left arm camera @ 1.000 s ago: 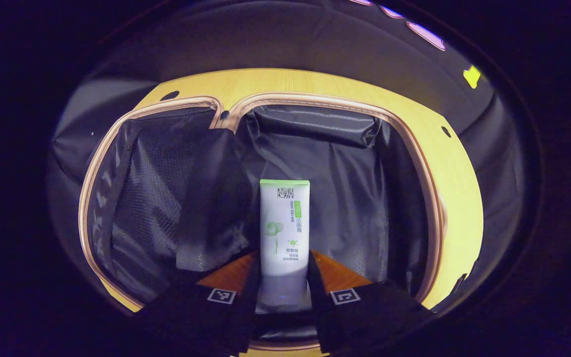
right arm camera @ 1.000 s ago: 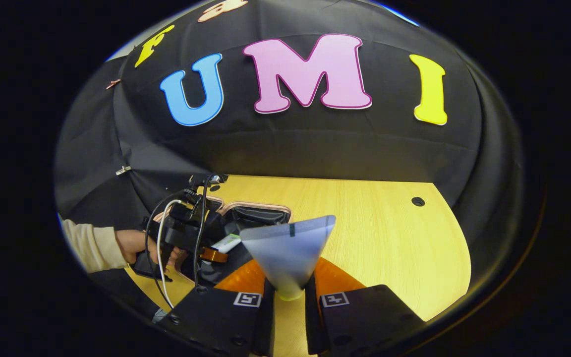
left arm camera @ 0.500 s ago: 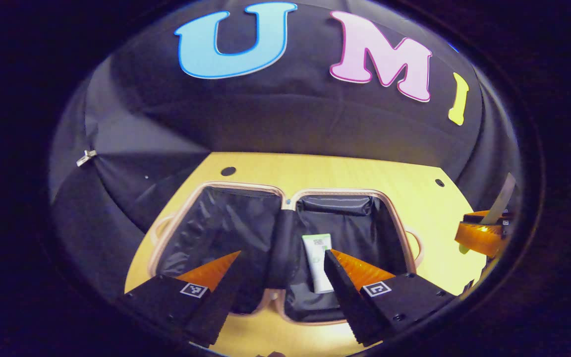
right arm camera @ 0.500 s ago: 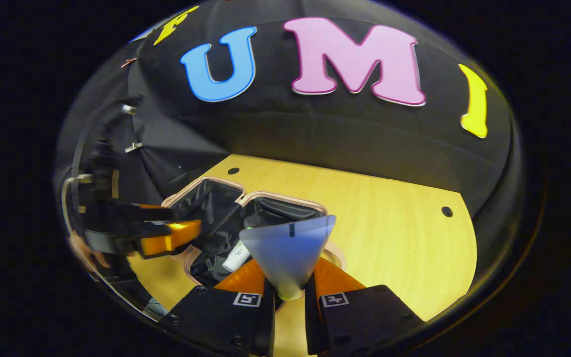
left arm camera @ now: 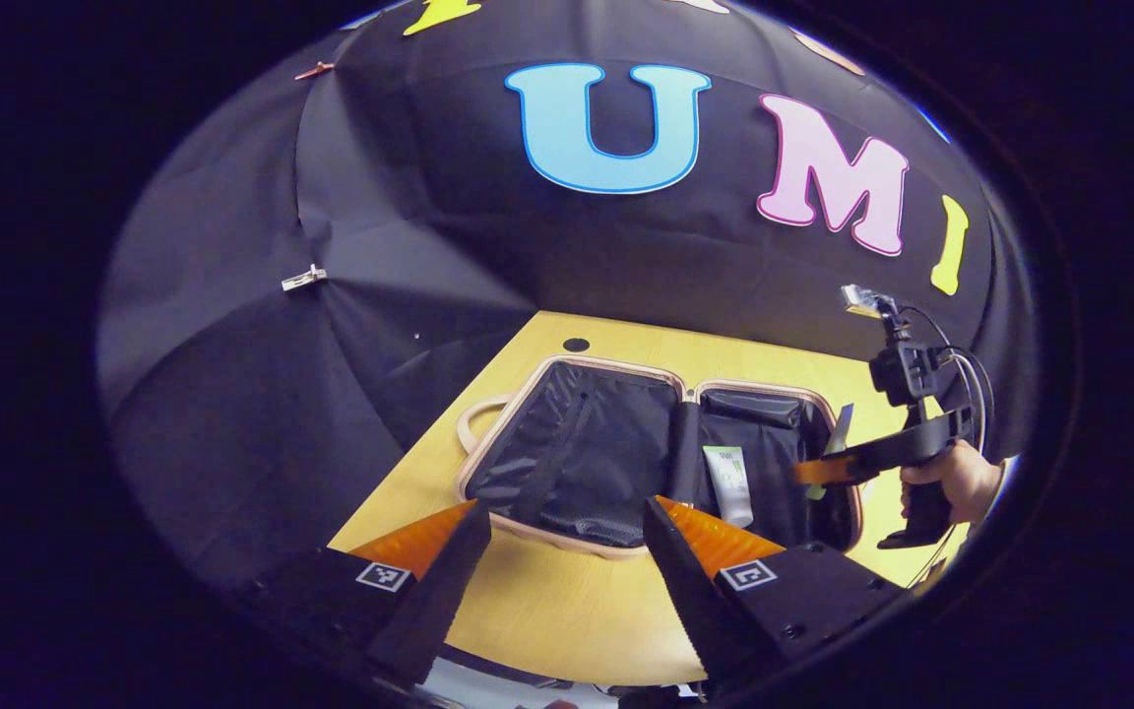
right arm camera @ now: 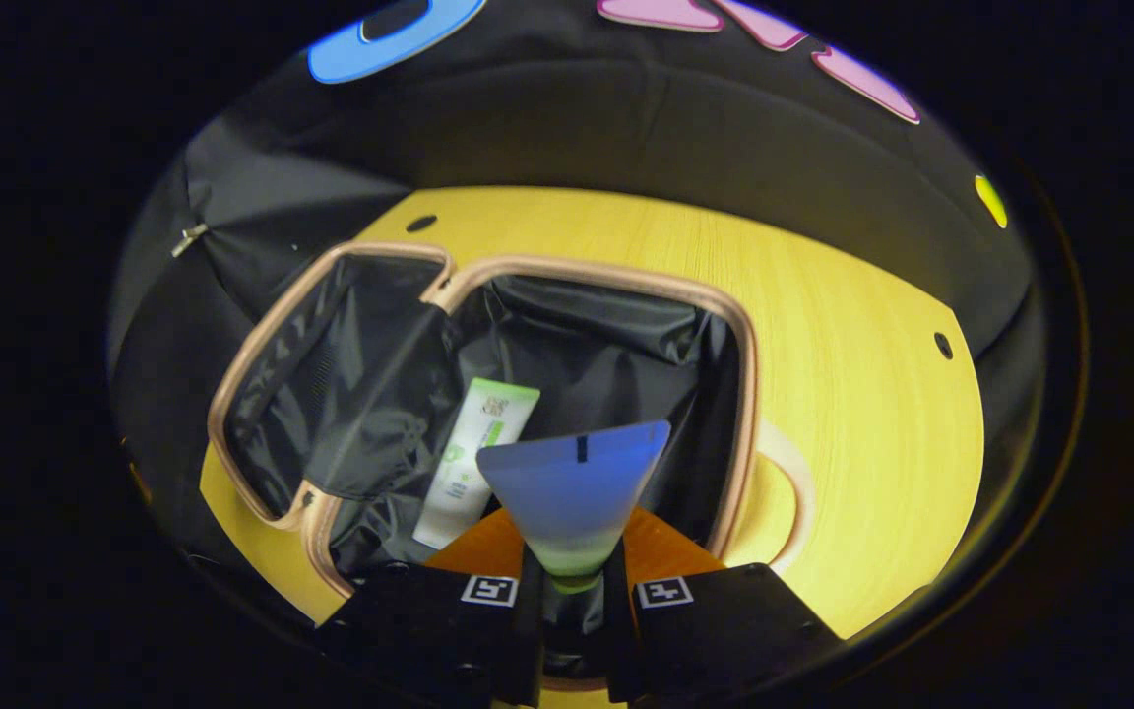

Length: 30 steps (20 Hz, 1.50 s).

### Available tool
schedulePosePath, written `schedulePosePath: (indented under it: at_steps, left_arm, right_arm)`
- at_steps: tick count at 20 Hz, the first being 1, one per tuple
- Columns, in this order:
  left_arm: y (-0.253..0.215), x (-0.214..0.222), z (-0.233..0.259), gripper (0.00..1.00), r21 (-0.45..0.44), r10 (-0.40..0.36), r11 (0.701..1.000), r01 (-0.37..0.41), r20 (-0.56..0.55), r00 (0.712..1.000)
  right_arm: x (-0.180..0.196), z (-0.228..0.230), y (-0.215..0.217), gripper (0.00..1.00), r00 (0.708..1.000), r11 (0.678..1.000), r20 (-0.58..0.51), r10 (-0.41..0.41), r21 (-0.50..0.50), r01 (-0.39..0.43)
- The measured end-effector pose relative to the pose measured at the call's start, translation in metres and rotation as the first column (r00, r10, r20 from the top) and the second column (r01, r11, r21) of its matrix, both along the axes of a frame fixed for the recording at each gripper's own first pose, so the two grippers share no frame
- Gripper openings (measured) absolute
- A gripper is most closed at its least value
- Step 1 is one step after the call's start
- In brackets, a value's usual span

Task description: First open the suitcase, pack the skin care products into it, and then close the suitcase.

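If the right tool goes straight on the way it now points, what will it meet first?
Probably the black lining of the open suitcase: the right tool, shut on a bluish tube, points into the half where the white tube lies. Depth is unclear.

A pale yellow wooden tabletop (left arm camera: 547, 611) with small dark round holes (right arm camera: 942, 345) stands against black cloth. A little metal clip (left arm camera: 303, 280) pins the cloth's folds.

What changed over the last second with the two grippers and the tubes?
The left gripper let go of the white tube, leaving it lying in the suitcase, and pulled back open. The right gripper carried its blue tube over the suitcase. The suitcase stayed open.
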<state>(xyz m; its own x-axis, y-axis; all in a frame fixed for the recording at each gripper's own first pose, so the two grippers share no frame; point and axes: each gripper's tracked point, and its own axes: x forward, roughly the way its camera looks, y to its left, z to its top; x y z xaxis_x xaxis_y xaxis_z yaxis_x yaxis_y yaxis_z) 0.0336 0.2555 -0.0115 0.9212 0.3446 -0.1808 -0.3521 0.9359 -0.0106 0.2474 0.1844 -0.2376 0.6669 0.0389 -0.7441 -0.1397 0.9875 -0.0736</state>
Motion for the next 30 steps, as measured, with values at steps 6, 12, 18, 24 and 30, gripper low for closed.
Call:
schedulePosePath:
  at_steps: [6,12,18,24,30]
  left_arm:
    - [0.001,-0.021,-0.025,0.98,-0.019,-0.002,1.0,0.002,-0.035,0.999]
    - [0.026,-0.023,-0.019,0.98,-0.04,0.014,0.999,-0.013,0.024,1.0]
    - [0.129,0.018,0.003,0.97,-0.03,0.094,0.995,-0.092,0.062,0.994]
    - [0.198,0.121,0.002,0.96,-0.173,0.015,0.985,-0.012,0.016,1.0]
    - [0.241,0.193,-0.027,0.94,-0.537,0.034,0.842,-0.047,-0.034,0.999]
  right_arm:
    - [0.0,-0.034,-0.001,0.34,0.988,0.994,-0.129,-0.081,-0.082,0.071]
    - [0.001,0.017,0.002,0.96,0.997,0.997,0.025,-0.079,0.01,0.079]
    - [-0.043,0.113,-0.012,0.99,0.958,0.997,0.285,0.016,0.063,-0.035]
    - [-0.108,0.162,-0.066,0.99,0.909,0.999,0.416,-0.018,0.047,-0.002]
    - [-0.195,0.167,-0.112,0.99,0.895,0.997,0.442,-0.06,-0.01,0.072]
